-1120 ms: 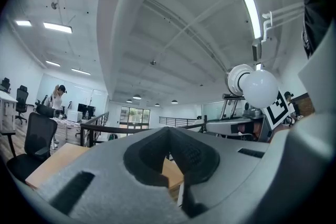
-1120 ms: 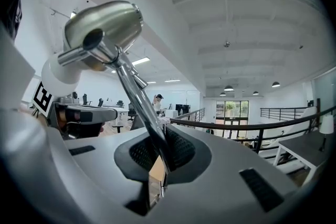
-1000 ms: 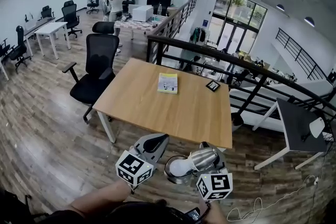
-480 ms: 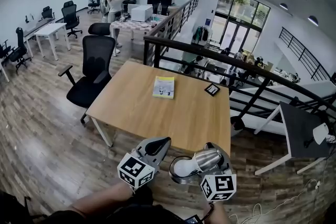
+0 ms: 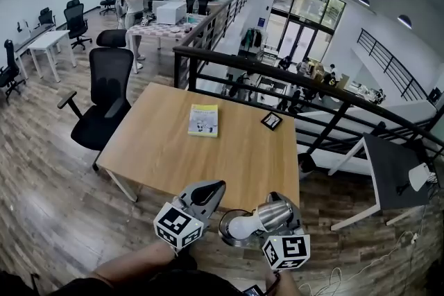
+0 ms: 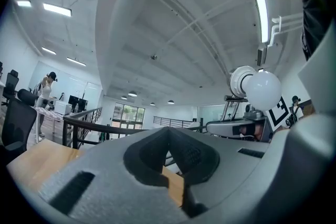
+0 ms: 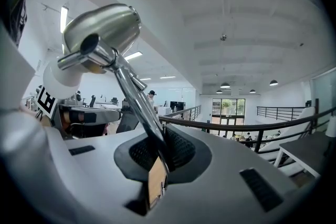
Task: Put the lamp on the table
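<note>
— Right hand-held gripper [image 7: 157,152]: state?
— Clamped on the lamp [image 7: 102,29] by its thin metal stem; the bulb end points toward the left hand-held gripper [image 6: 168,131].
— And that one?
— Jaws together, nothing between them.
— Lamp position?
— Held in the air, near the counter [image 5: 173,149] at its near edge, not touching it. A booklet [image 5: 202,120] lies on the counter.

Right gripper [image 7: 157,162], fingers [image 7: 186,152] closed on lamp [image 7: 105,29] stem, chrome shade upper left
</note>
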{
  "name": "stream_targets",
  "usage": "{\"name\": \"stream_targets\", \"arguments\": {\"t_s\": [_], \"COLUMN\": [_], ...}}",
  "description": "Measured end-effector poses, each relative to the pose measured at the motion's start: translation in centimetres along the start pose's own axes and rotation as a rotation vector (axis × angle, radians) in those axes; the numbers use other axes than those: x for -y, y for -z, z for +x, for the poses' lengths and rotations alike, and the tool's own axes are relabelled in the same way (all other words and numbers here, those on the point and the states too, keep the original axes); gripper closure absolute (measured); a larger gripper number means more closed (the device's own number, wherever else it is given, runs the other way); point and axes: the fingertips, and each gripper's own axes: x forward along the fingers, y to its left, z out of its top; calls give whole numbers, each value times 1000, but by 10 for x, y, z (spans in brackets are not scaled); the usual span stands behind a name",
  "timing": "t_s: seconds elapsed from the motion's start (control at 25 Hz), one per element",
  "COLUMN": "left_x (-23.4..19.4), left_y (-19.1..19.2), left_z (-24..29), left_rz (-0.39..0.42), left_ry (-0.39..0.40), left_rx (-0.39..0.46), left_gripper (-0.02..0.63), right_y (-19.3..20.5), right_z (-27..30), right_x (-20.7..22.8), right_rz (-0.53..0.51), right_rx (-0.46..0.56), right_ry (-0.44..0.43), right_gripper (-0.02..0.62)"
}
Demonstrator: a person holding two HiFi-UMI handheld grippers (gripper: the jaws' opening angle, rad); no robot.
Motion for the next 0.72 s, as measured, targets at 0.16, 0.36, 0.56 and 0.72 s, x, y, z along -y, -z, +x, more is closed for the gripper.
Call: {"name": "stream_targets", "arguments": {"t_s": [0.16,0.36,0.56,0.72], "left_x": [-40,-94,-134,-156], "left_y": [2,-1,-5,-8], "left_z": [26,51,68,79], "left_rz": [-4,1,11,24], "left_ry": [27,68,109,127], "left_rx": [0,-8,-20,-16], "left_gripper": [601,601,601,601], "right_y": [5,4,-3,-9], "right_z": [42,101,148,178], "right_x": [7,13,15,14], "right_rz": [8,18,17,6], "right_rx": [-4,-13,2,18], "right_ry": [11,54,94,100], "right_gripper": [575,575,575,575]}}
